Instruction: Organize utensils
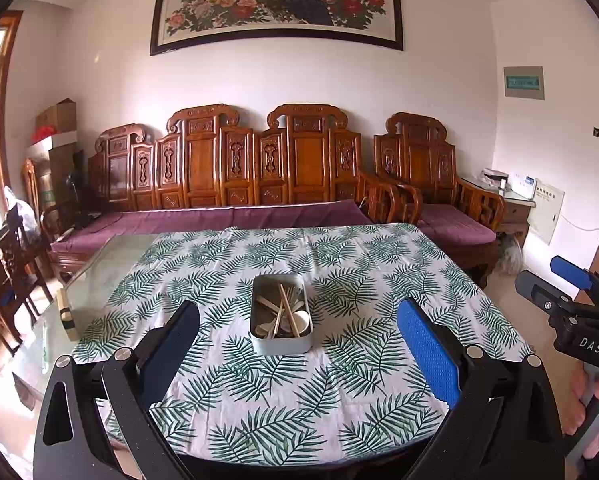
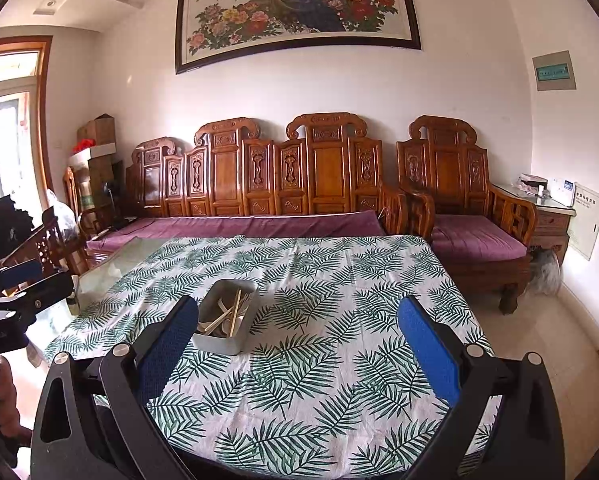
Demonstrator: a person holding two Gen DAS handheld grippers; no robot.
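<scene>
Left wrist view first: the left gripper [image 1: 299, 344] hangs above the near half of the tabletop [image 1: 379, 264], jaws spread wide and holding nothing, and framed right between its blue pads sits the grey tray [image 1: 281, 344], a shallow rounded box in the middle of the leaf-print cloth. Inside it, a jumble: wooden chopsticks [image 1: 289, 312] crossed over each other, a white spoon [image 1: 299, 320] at the near right corner, a fork or two that are hard to make out beneath. Everything visible is already in the tray, nothing loose on the cloth, so either the gathering looks done or the sorting has not begun; I can't say which. Off at the right edge, the right gripper [image 1: 567, 280] is raised beside the table, a hand [image 1: 595, 396] on its handle. Over to the right wrist view: the right gripper [image 2: 299, 344] is also wide open and empty, with the tray [image 2: 219, 342] just ahead of its left finger, chopsticks [image 2: 235, 312] leaning up against the rim. The left gripper [image 2: 19, 280] peeks in at the left edge.
</scene>
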